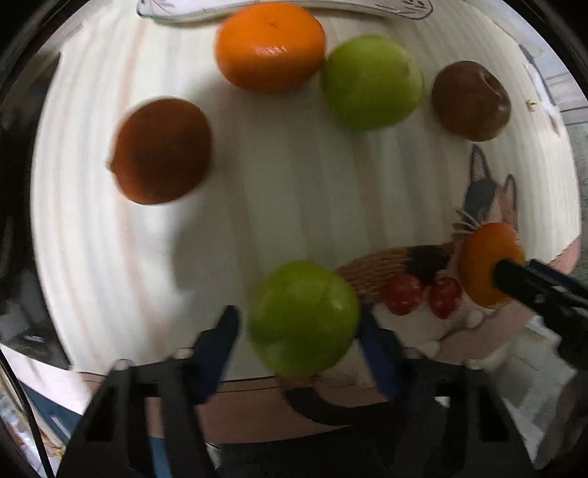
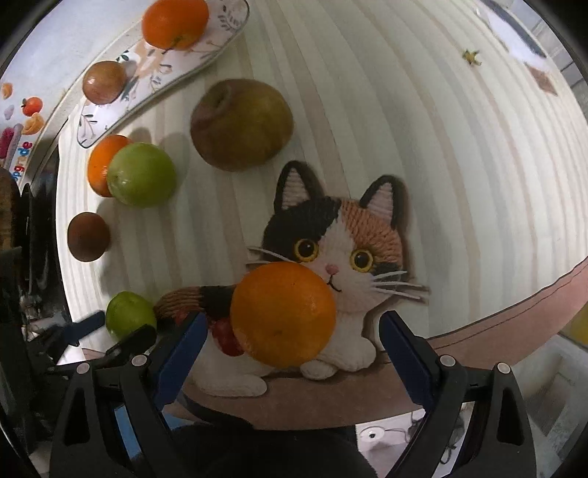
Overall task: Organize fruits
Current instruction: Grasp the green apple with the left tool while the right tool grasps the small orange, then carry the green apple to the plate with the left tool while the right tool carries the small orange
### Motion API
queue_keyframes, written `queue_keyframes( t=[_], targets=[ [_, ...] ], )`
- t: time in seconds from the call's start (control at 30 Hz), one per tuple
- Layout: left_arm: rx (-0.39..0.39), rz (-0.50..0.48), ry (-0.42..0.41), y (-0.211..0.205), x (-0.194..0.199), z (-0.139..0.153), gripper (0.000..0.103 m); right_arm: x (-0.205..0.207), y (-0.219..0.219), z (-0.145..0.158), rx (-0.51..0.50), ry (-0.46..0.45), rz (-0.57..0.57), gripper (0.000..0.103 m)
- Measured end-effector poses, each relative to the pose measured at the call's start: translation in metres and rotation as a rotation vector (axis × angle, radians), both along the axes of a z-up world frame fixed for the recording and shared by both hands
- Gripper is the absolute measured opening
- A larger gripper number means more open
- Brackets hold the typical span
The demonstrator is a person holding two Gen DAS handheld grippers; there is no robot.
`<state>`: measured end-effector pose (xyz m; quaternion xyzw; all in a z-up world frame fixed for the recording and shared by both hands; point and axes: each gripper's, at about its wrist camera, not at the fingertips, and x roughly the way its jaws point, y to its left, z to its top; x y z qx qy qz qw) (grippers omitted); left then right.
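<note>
A: What are the left tongs (image 1: 299, 331) doing?

B: Their blue fingers (image 1: 224, 327) are sitting on either side of a green apple (image 1: 305, 318). The right finger is looking flush against the skin, the left one is showing a thin gap, and blur is smearing it, so I cannot tell whether the apple is being grasped.

A: And the right tongs (image 2: 290, 332)?

B: They are standing released, jaws spread wide around an orange (image 2: 283, 314), with clear space on both sides. The orange is looking round, bright and dimpled, and it is lying over the cat picture (image 2: 330, 257) on the pale ribbed mat (image 2: 422, 128).

A: What is lying farther out?

B: To the far left, a second green apple (image 2: 141, 174) is touching another orange (image 2: 99, 163), and a dull brownish-green apple (image 2: 240, 125) is sitting just to their right. A dark brown fruit (image 2: 88, 237) is lying near the mat's left edge. A patterned plate (image 2: 220, 44) at the far left is holding an orange (image 2: 174, 24) and a brownish fruit (image 2: 104, 81).
</note>
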<state>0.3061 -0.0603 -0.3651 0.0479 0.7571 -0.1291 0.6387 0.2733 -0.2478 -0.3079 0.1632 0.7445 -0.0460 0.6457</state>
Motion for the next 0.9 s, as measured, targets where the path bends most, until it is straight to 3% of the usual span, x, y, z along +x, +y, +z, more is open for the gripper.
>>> queue_keyframes(
  t=[0.17,0.33,0.67,0.9],
  targets=[
    [0.055,0.016,-0.067,0.001,-0.001,0.003,0.054,-0.002,-0.002,-0.014,0.065,0.024,-0.019,0.068],
    [0.042,0.088,-0.060,0.016,0.002,0.004,0.054,-0.003,0.005,-0.008,0.039,0.001,0.032,0.068],
    [0.045,0.113,-0.069,0.020,0.015,0.002,0.053,-0.007,0.000,-0.006,0.037,0.012,0.052,0.068],
    [0.007,0.122,-0.099,0.034,0.031,0.029,0.053,-0.001,0.018,-0.004,0.028,-0.006,0.082,0.068]
  ],
)
